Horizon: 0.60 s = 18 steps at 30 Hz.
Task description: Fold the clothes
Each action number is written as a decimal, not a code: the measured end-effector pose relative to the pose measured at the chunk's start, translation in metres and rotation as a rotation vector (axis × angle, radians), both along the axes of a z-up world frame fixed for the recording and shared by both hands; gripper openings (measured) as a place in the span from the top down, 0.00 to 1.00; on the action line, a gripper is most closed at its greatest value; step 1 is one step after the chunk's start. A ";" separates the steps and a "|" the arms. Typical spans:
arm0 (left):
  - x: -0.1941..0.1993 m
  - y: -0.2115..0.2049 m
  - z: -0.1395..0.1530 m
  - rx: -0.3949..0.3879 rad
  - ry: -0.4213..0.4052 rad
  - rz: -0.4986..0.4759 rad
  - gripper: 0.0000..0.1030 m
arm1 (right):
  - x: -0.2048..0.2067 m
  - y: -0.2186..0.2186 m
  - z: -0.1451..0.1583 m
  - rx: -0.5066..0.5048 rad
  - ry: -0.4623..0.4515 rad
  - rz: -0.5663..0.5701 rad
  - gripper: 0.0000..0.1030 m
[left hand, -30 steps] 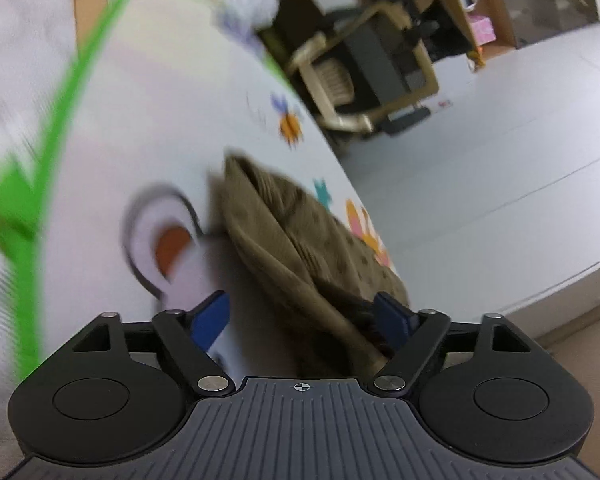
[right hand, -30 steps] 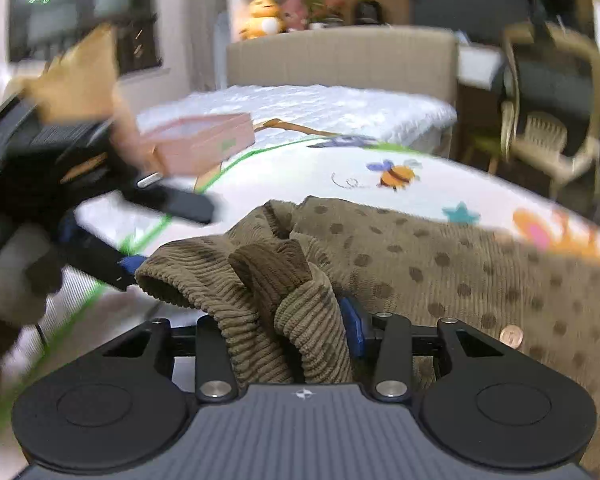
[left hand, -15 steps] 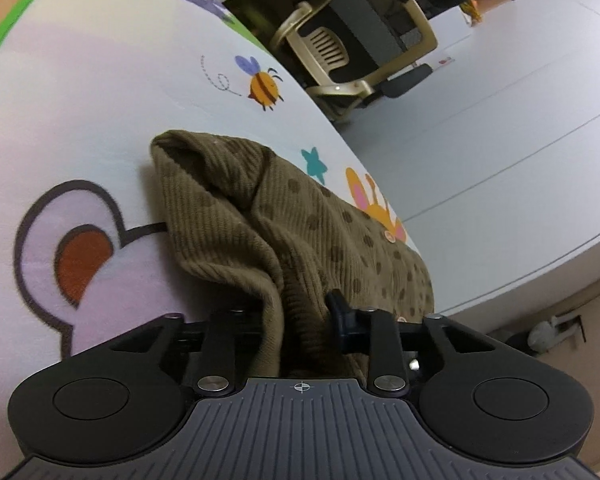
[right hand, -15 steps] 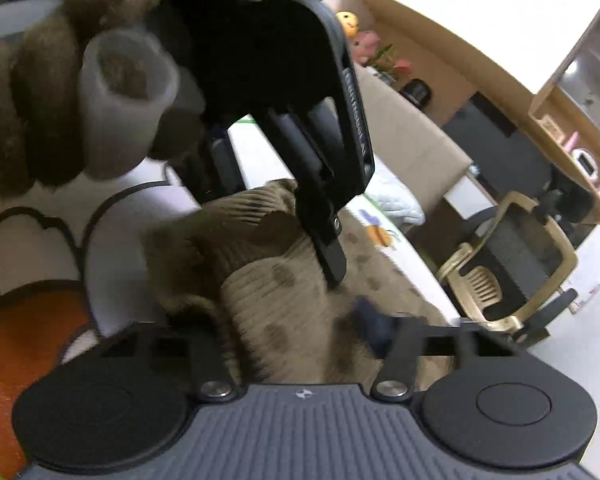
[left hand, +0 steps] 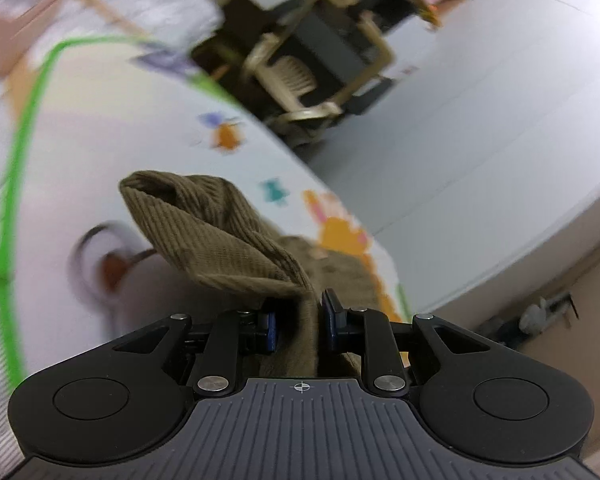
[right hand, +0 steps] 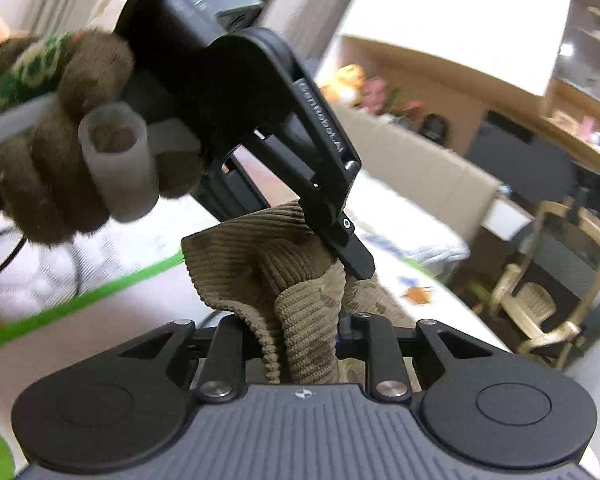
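The left claw (left hand: 299, 325) pinches a fold of the brown corduroy garment (left hand: 216, 232) between its blue pads (left hand: 329, 318), its jaws having just been closing on the cloth. The garment rises in a peaked fold above a white play mat (left hand: 112, 152) printed with cartoon animals and edged in green. A tan-framed chair (left hand: 320, 68) stands blurred beyond the mat.

We are seeing a tan-framed chair (left hand: 320, 76) standing on the pale floor (left hand: 480, 120). Shelves (right hand: 452, 92) are lining the far wall, holding soft toys (right hand: 352, 80).

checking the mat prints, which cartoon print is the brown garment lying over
The orange rabbit print at the mat's right edge: the brown garment overlaps its lower part. The bee and teal star lie clear beyond it.
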State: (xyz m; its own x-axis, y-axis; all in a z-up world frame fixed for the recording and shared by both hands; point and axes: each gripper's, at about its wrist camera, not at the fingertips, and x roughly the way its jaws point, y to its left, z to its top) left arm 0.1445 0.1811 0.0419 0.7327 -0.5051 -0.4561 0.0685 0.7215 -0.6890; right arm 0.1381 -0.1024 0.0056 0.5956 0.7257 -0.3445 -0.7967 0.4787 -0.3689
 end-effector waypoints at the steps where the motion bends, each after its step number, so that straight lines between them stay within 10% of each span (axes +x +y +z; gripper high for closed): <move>1: 0.009 -0.013 0.010 0.013 -0.024 -0.030 0.75 | 0.004 -0.009 0.006 0.025 -0.001 -0.028 0.79; 7: 0.078 -0.123 0.021 0.058 -0.102 -0.238 0.64 | 0.054 -0.091 0.022 0.123 0.065 -0.285 0.79; 11: 0.106 -0.161 0.019 0.032 -0.095 -0.287 0.47 | 0.107 -0.142 0.002 0.146 0.263 -0.453 0.77; 18: 0.088 -0.147 0.017 0.212 -0.132 -0.214 0.27 | 0.134 -0.198 -0.025 0.223 0.444 -0.578 0.42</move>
State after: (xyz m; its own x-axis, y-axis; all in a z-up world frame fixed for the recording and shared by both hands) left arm 0.2322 0.0344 0.0592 0.6802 -0.5578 -0.4756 0.3125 0.8076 -0.5002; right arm 0.2723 -0.3001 -0.0190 0.7416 0.4211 -0.5222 -0.4475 0.8905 0.0825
